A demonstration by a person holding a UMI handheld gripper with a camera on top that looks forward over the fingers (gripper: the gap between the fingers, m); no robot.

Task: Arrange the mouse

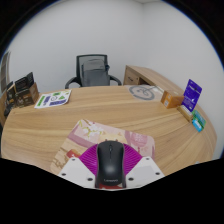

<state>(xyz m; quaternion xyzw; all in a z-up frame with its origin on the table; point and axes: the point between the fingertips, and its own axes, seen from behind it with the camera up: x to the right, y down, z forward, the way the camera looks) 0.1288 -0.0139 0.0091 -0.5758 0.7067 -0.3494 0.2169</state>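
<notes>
A black computer mouse (110, 161) sits between my gripper's (110, 172) two fingers, its scroll wheel pointing away from me. The magenta pads (89, 158) press against both of its sides, so the gripper is shut on the mouse. It is held just above the near edge of a round wooden table (110, 110). Right under and beyond the mouse lies a pale mouse mat with a pink and cream print (100, 136).
A grey office chair (93, 70) stands behind the table. A green and white booklet (52, 98) lies at the left. A coiled cable (144, 92), a brown box (172, 99) and a purple card (191, 91) are at the right.
</notes>
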